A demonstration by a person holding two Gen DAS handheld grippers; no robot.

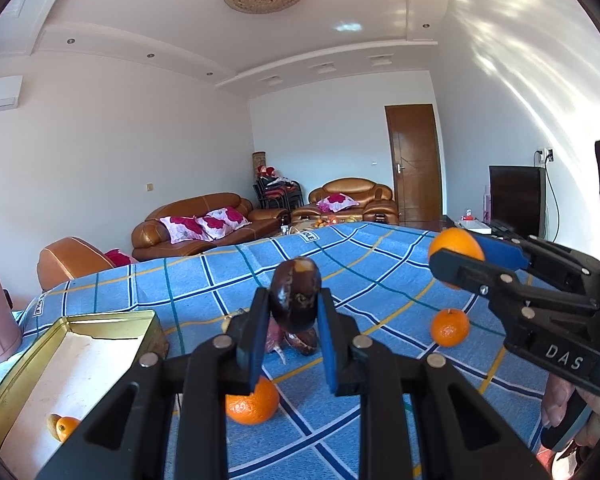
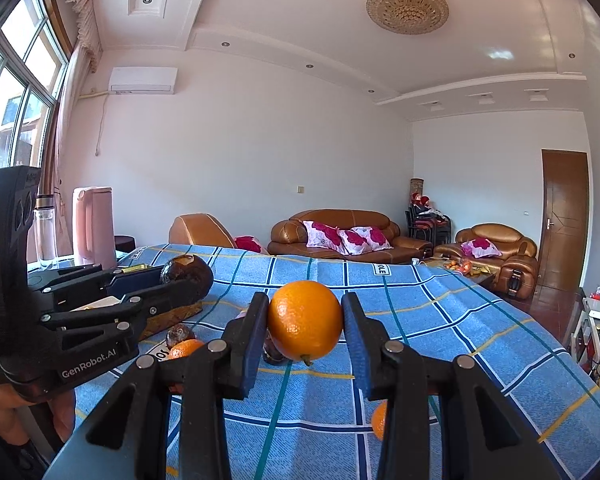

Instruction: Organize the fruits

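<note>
My left gripper [image 1: 294, 300] is shut on a dark brown fruit [image 1: 295, 294] and holds it above the blue checked tablecloth [image 1: 360, 264]. My right gripper [image 2: 305, 322] is shut on an orange [image 2: 305, 320], also held above the cloth; it shows at the right of the left wrist view [image 1: 456, 246]. The left gripper with its brown fruit [image 2: 186, 270] shows at the left of the right wrist view. A gold tin tray [image 1: 28, 364] at lower left holds a small orange [image 1: 66, 427]. Loose oranges [image 1: 253, 402] [image 1: 449, 327] and dark fruits [image 1: 302, 342] lie on the cloth.
A pink jug [image 2: 94, 226] and a clear bottle [image 2: 46, 232] stand at the table's far left. Brown leather sofas [image 2: 340, 236] and a wooden door [image 2: 564, 220] lie beyond the table. A dark TV [image 1: 516, 200] stands at the right.
</note>
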